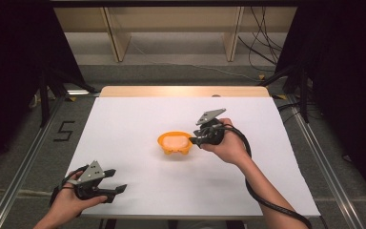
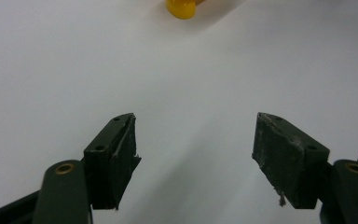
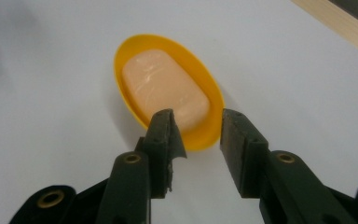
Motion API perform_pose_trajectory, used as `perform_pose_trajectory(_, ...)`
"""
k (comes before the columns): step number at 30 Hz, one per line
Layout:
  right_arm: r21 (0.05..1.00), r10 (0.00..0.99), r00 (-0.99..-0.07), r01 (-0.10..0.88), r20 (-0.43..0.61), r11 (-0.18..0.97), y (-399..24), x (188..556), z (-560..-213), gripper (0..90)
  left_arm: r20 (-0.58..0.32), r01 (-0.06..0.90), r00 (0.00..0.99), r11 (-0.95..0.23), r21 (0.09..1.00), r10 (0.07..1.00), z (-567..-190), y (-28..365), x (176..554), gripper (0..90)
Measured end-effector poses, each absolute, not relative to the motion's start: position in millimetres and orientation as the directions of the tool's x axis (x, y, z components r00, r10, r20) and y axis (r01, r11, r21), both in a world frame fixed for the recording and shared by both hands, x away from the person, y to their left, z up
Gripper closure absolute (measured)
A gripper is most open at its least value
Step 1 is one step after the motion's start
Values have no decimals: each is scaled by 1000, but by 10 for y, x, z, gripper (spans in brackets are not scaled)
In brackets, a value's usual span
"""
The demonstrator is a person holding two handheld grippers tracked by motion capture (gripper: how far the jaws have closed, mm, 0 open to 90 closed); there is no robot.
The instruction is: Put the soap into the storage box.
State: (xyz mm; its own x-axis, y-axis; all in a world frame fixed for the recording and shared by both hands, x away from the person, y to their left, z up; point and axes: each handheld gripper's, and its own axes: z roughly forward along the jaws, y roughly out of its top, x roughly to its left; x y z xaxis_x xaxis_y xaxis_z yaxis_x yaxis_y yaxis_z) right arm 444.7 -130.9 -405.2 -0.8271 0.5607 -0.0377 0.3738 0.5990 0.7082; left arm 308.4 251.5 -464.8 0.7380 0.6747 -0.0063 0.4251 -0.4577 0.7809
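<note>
Two grippers, one dish, one bar of soap on our white table (image 1: 138, 191). Item one: yellow soap dish (image 3: 200, 135), oval, lying just ahead of our right gripper (image 3: 198, 126), its near rim directly under the jaw tips. Item two: peach soap bar (image 3: 165, 88), lying flat inside the dish, well seated, which we judge keeps it from sliding. Right gripper: jaws drawn close together with a narrow gap between them, pinching nothing; the rim is below them, not between the pads. Left gripper (image 2: 193, 154): jaws spread wide over bare table, empty, the dish far ahead of it; we take it as parked clear of the work. Writing: a dark "5" (image 1: 63, 130) marked on the floor; no brand is readable on soap or dish
</note>
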Motion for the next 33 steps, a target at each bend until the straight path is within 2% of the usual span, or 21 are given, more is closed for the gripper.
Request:
perform_pose_trajectory(5, 706, 596, -803, 405, -31, 581, -1593, 4317, -4095, 637, 1, 424, 737, -463, 779, 676, -4649, 2515, 3087, 300)
perform_pose_trajectory(9, 694, 610, -792, 431, -14, 576, -1763, 4221, -4118, 637, -36, 446, 728, -434, 783, 685, -4672, 2494, 3078, 300)
perform_pose_trajectory(11, 703, 649, -760, 472, 18, 533, -1829, 4170, -4154, 639, -17, 431, 736, -448, 783, 677, -4665, 2497, 3086, 300)
perform_pose_trajectory(13, 698, 635, -772, 462, 12, 547, -1907, 4159, -4188, 640, -8, 431, 736, -459, 777, 677, -4663, 2500, 3089, 300)
perform_pose_trajectory(15, 706, 650, -760, 469, 16, 530, -1966, 4127, -4242, 640, -36, 449, 729, -438, 779, 684, -4668, 2490, 3078, 300)
perform_pose_trajectory(16, 684, 667, -744, 507, 39, 525, -2007, 4098, -4238, 640, -17, 432, 734, -448, 783, 679, -4664, 2496, 3083, 300)
perform_pose_trajectory(17, 705, 684, -729, 504, 37, 499, -2025, 4079, -4285, 639, -17, 433, 733, -447, 783, 680, -4665, 2498, 3084, 300)
perform_pose_trajectory(19, 687, 677, -734, 513, 42, 514, -2071, 4062, -4281, 640, -6, 432, 733, -458, 777, 681, -4660, 2507, 3088, 300)
perform_pose_trajectory(20, 717, 711, -701, 520, 48, 464, -2128, 4012, -4337, 649, -9, 432, 736, -460, 776, 677, -4659, 2505, 3087, 300)
perform_pose_trajectory(24, 736, 743, -668, 527, 50, 424, -2251, 3948, -4437, 672, -5, 431, 736, -462, 775, 677, -4663, 2501, 3088, 300)
perform_pose_trajectory(26, 712, 749, -659, 559, 71, 425, -2292, 3917, -4438, 679, -18, 434, 734, -448, 782, 679, -4666, 2491, 3083, 300)
perform_pose_trajectory(28, 738, 755, -653, 542, 68, 402, -2305, 3912, -4484, 700, -17, 434, 734, -449, 781, 679, -4665, 2493, 3083, 299)
perform_pose_trajectory(29, 712, 750, -659, 554, 59, 431, -2330, 3902, -4465, 713, -11, 438, 732, -458, 773, 682, -4662, 2501, 3082, 299)
perform_pose_trajectory(33, 705, 754, -652, 571, 80, 420, -2336, 3885, -4460, 750, -11, 445, 722, -453, 772, 692, -4668, 2485, 3084, 299)
